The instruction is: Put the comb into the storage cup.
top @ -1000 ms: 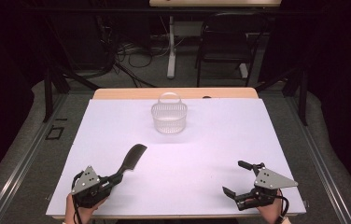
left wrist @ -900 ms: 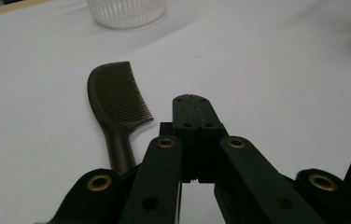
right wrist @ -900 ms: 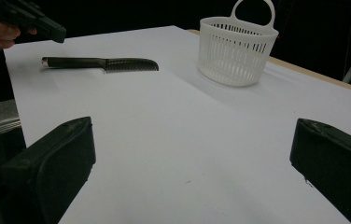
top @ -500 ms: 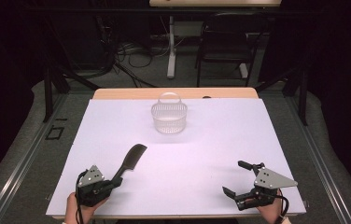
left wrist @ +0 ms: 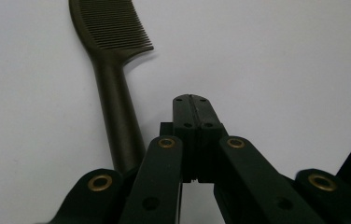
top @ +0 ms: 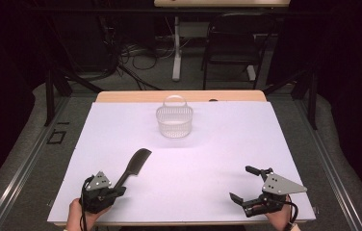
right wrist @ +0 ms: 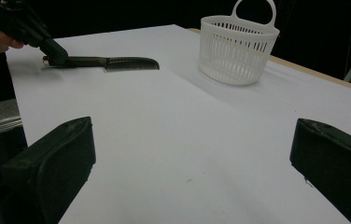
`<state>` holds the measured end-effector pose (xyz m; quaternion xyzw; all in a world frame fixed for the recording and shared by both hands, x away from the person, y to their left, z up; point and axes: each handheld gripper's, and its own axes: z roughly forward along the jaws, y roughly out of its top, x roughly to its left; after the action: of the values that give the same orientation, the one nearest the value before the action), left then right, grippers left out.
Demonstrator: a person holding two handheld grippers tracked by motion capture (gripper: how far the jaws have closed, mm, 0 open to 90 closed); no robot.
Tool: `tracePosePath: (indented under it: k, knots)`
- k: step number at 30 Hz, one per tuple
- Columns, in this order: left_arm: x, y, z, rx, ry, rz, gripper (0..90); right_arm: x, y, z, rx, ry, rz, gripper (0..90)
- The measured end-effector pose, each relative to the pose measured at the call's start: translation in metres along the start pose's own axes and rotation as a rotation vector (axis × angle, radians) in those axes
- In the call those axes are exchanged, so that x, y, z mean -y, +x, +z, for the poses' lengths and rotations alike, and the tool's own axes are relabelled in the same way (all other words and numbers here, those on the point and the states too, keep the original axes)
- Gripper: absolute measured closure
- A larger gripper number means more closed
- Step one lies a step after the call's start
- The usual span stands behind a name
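Step in hand, by the look of it: approach to the comb (top: 133, 166), pick-up not yet made. Left gripper (top: 114, 191) at near-left of counter (top: 208, 144), jaws pressed together w/ nothing between them, seen clearly in left gripper view (left wrist: 193, 112). Comb flat on counter, handle end toward the near-left, teeth end pointing far-right toward the basket (top: 174, 119). Handle (left wrist: 117, 126) just beside the closed jaws, on their left in left gripper view, running past the gripper's linkage; touching or not, can't tell. From right gripper view, left gripper (right wrist: 52, 52) right at the handle end of comb (right wrist: 113, 62).

Right gripper (top: 246, 185) at near-right, well apart from comb, jaws spread wide, empty.

Next move prob calls for: opening left jaws, shifting sideways over the handle, closing on it, then lift & carry to basket at far-centre. Basket white, upright, loop handle up, looks empty as far as visible.

Risk: thin flat handle, easy to skid on smooth counter.
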<state>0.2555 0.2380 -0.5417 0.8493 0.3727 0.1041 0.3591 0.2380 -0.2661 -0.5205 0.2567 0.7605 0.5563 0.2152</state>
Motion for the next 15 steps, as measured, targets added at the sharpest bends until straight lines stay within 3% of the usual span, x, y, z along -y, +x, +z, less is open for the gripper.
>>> tracePosePath:
  k: [15]
  knots:
    - [0.0016,0.0038,0.0016,-0.054,0.046,-0.049,90.0,-0.0003,0.0,-0.0002,0.001,0.003,-0.008,0.0]
